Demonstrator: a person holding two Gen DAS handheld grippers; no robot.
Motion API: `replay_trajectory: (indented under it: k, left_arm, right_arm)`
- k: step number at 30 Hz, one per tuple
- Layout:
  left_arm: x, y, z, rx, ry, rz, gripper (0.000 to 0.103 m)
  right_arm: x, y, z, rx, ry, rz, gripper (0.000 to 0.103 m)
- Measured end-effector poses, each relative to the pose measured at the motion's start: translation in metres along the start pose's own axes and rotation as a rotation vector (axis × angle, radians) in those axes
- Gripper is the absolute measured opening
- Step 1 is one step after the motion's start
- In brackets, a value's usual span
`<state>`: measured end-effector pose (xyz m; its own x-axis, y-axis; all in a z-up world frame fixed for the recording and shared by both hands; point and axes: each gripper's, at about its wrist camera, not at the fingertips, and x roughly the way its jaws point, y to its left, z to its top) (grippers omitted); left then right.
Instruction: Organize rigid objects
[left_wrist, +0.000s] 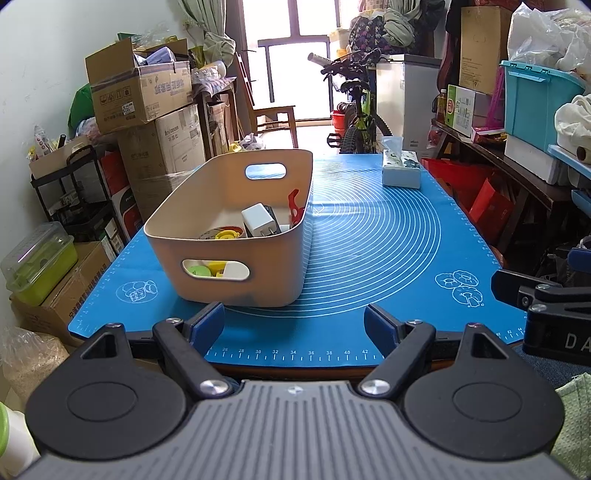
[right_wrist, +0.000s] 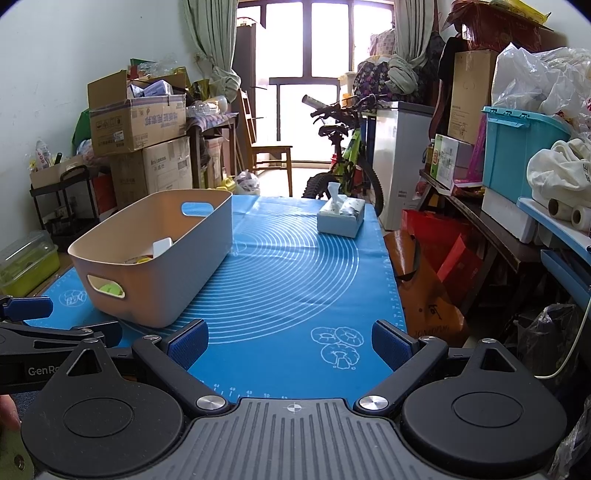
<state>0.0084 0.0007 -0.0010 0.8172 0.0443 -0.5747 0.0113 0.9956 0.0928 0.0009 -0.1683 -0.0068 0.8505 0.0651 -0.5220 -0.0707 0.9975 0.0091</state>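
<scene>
While both grippers hang empty at the near edge, the layout reads like this:

Bench: blue silicone baking mat with white concentric rings covers it; no loose item shows on the bare mat in either view.
Bin: beige rectangular plastic bin with cut-out handles sits on the left part of the mat, long axis running away from the cameras, one short handle wall facing us.
Contents: white square charger plug, red plastic piece leaning on the right inner wall, yellow round plastic part, lime-green disc seen through the near handle slot. Rest of the floor is hidden by the wall.
Left gripper: left gripper has jaws spread wide, nothing between the blue pads; bin is just ahead and slightly left of its centreline, near wall close to the left pad.
Right gripper: right gripper also spread wide, nothing held; bin lies ahead and well to its left, bare mat straight in front.
Nearer hand: left, clearly.
Other: white-and-green tissue box at the far right of the mat, well apart from the bin and both grippers.
Judgement: rigid pieces look already gathered; task is likely near done, or the next move is a left-hand reach to the near handle wall.
</scene>
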Motion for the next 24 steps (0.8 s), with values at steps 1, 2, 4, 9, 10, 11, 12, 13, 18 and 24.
replay_trajectory:
  k: [1,2,4,9,10,11,12,13,18,24]
  left_arm:
    - [0.0,-0.0003,0.0,0.0,0.0,0.0,0.083]
    - [0.0,0.0,0.0,0.001,0.0,0.0,0.083]
    - [0.0001,0.0001,0.0001,0.001,0.0,0.0,0.083]
    - [0.0001,-0.0003,0.0003,0.001,0.0,0.0,0.083]
    - [0.0001,-0.0001,0.0003,0.001,0.0,0.0,0.083]
    - [0.0001,0.0001,0.0003,0.001,0.0,0.0,0.083]
    - [0.0001,0.0001,0.0003,0.001,0.001,0.0,0.083]
    - [0.0001,-0.0004,0.0004,0.001,0.001,0.0,0.083]
    - [0.0007,-0.0011,-0.0009,0.003,0.002,0.0,0.083]
    - [0.0012,-0.0012,-0.0012,0.003,0.002,0.0,0.083]
  right_arm:
    - [0.0001,0.0,-0.0003,0.0,0.0,0.0,0.095]
    - [0.0002,-0.0005,-0.0004,0.0,0.0,0.0,0.095]
    - [0.0001,-0.0004,-0.0004,0.0,0.0,0.0,0.095]
    - [0.0001,-0.0002,-0.0006,0.0,0.001,0.0,0.095]
    - [0.0003,-0.0011,-0.0011,0.0,0.001,0.001,0.095]
    - [0.0004,-0.001,-0.0009,0.0,0.002,0.001,0.095]
    - [0.0004,-0.0009,-0.001,0.0,0.001,0.001,0.095]
    - [0.0004,-0.001,-0.0006,-0.001,0.001,0.001,0.095]
    - [0.0005,-0.0006,-0.0009,0.0,0.002,0.001,0.095]
    - [0.0003,-0.0005,-0.0004,0.0,0.002,0.0,0.095]
